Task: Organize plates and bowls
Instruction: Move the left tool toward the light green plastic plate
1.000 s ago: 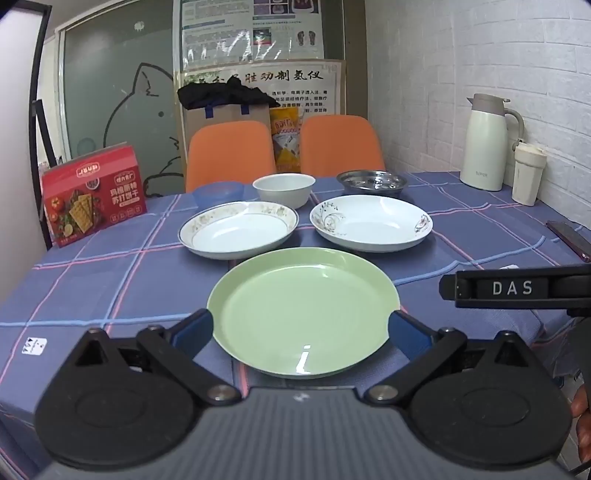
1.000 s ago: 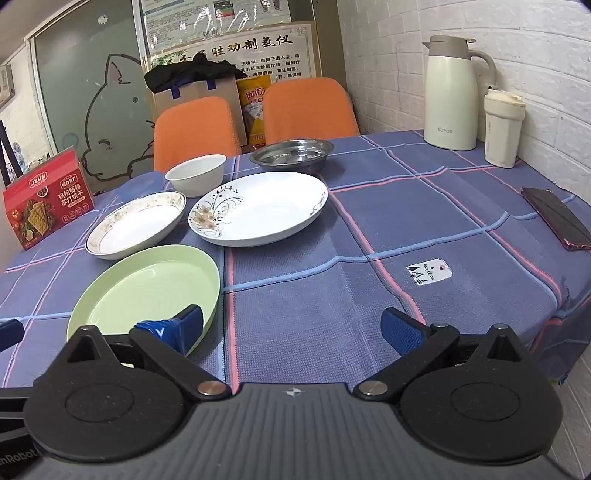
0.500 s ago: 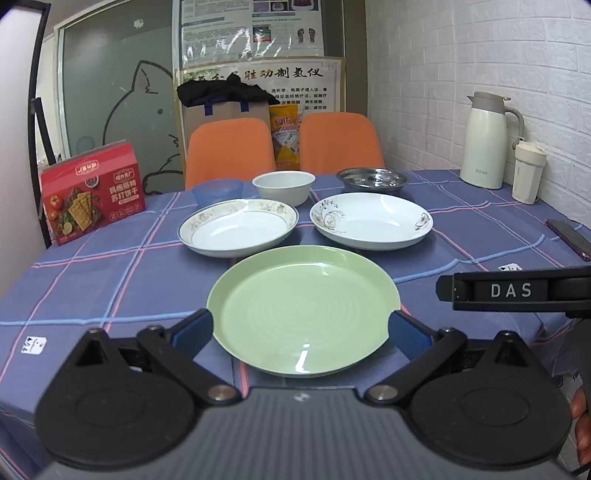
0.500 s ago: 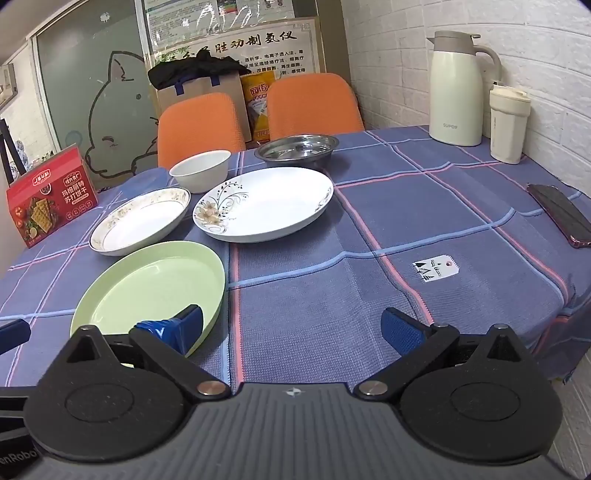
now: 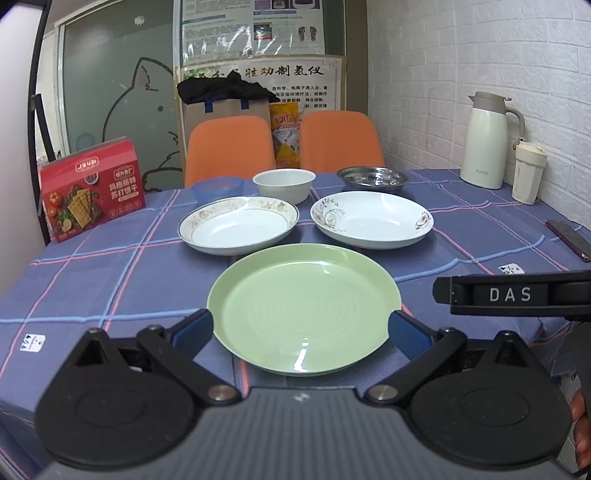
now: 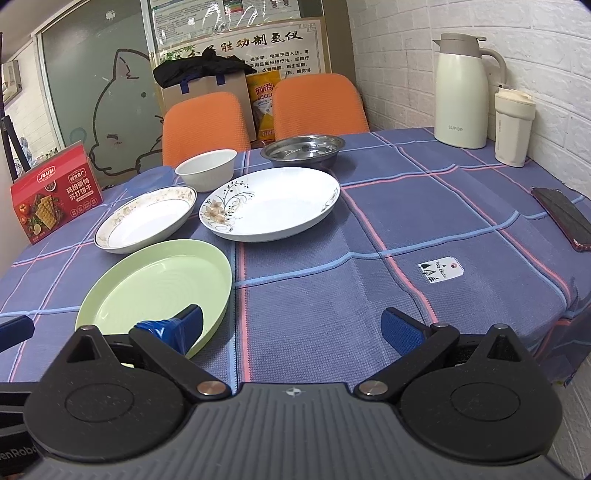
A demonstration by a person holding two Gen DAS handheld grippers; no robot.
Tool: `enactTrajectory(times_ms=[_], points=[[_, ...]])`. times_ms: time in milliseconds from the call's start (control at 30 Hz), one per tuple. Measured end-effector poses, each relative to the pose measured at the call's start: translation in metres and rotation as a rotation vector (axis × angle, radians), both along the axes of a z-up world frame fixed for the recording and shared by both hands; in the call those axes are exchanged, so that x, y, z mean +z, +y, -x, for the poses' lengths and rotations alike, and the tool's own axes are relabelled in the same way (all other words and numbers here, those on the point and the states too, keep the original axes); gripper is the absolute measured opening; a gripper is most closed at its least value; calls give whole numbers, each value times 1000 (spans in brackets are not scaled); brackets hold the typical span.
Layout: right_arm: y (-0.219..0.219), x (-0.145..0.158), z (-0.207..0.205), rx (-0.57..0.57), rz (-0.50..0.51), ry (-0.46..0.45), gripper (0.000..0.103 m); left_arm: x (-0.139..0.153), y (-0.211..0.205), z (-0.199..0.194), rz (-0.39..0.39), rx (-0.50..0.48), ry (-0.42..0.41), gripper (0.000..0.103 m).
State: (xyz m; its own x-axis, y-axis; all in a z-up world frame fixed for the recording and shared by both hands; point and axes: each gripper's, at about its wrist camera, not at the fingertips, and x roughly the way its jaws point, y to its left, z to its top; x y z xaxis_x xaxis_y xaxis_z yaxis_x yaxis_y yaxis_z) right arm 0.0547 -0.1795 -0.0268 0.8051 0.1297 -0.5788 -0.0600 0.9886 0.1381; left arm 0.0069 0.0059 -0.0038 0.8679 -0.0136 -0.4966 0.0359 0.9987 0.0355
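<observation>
Each tool has a ribbed grey body, black linkages with silver pivots, blue fingertips.

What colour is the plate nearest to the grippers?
Plain light green, with no pattern; the green plate shows best in the left wrist view.

Lighting's pretty even indoor stuff from overhead, bright enough, no harsh shadows, just soft dark patches under the dishes. There's a white glare streak on the near rim of the green plate, and the glossy poster on the back wall is full of reflections. Fisheye bends everything hard: the brick wall curves and the corners go black in both views. The middle of the tablecloth is sharp, while the black gripper bodies up close look slightly soft.
</observation>
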Motion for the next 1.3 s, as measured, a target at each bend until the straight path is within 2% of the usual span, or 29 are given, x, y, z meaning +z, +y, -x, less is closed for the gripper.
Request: enactTrajectory(times_ms=[1300], points=[[2,-2,-1,13,7,9,91,-4,3,-4,13,1,29,101]])
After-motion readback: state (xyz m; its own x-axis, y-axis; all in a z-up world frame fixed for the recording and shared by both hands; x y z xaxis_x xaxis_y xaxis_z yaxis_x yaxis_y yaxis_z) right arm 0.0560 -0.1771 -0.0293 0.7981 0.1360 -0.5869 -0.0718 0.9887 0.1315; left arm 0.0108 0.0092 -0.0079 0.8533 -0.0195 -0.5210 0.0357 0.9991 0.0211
